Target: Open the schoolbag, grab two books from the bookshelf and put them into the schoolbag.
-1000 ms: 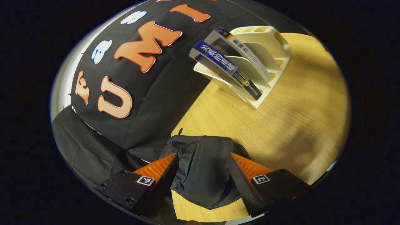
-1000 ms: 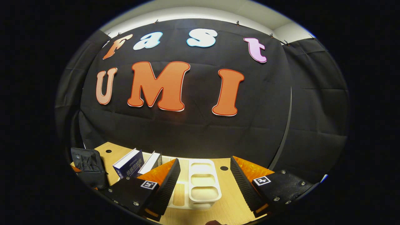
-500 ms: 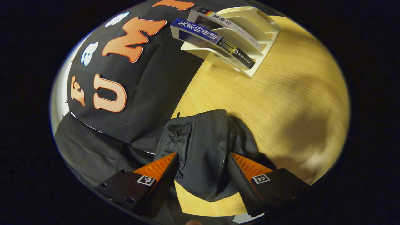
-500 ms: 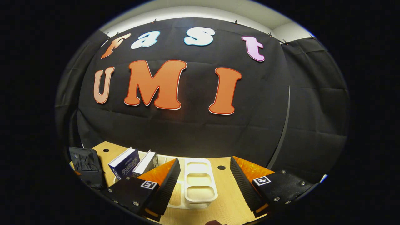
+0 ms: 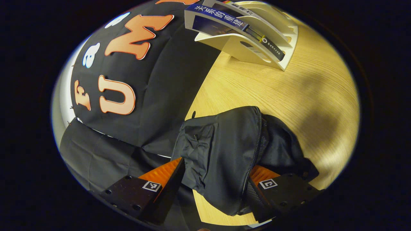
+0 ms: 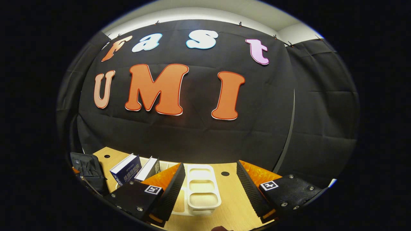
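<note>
Left gripper (image 5: pixel 213 179): its fingers are standing spread with the black schoolbag (image 5: pixel 224 154) bulging between them; the bag's fabric is covering the inner face of the right-hand finger, so I cannot tell whether both fingers are pressing on it.
Schoolbag: it is lying slumped on the wooden table (image 5: pixel 289 96) next to the booth's black cloth wall, its zip running down the middle toward the fingers; the lower end is disappearing behind the fingers. In the right gripper view it is sitting at the far left edge (image 6: pixel 88 170), partly cut off.
Bookshelf: the white rack (image 5: pixel 257 48) is standing at the far end of the table, its top being cut off by the edge of the view.
Books: a blue-spined book (image 5: pixel 231 24) and a white-spined book (image 5: pixel 253 14) are leaning in the rack's slots; the second is largely cropped.
Right gripper (image 6: pixel 210 189): its fingers are standing wide apart with nothing between them, hovering above the rack (image 6: pixel 204 192), whose near slots are looking empty.
Books, right gripper view: the blue one (image 6: pixel 126 168) and the white one (image 6: pixel 149 168) are leaning left of the fingers, their lower parts being hidden.
</note>
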